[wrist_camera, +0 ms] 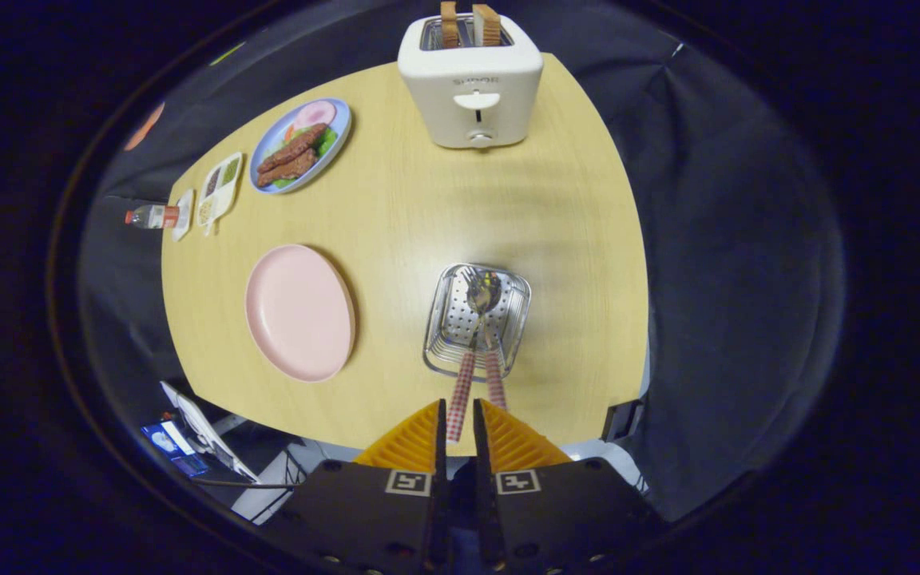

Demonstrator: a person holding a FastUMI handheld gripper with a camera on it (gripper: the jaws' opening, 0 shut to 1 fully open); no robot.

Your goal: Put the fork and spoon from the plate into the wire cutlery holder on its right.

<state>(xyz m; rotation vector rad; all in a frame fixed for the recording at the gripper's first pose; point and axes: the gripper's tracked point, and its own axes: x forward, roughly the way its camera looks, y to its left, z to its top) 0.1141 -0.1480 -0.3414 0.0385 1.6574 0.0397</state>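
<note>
The wire cutlery holder stands on the wooden table just ahead of my fingers, to the right of the pink plate, which has nothing on it. A fork and a spoon lie in the holder with their heads at its far end. Their red-checked handles stick out over its near rim. My gripper is shut on the left handle, which seems to be the spoon's. The other handle lies free just to the right of it.
A white toaster with two slices of bread stands at the far edge of the table. A blue plate of food, a small divided tray and a bottle sit at the far left. The table's near edge is just below the holder.
</note>
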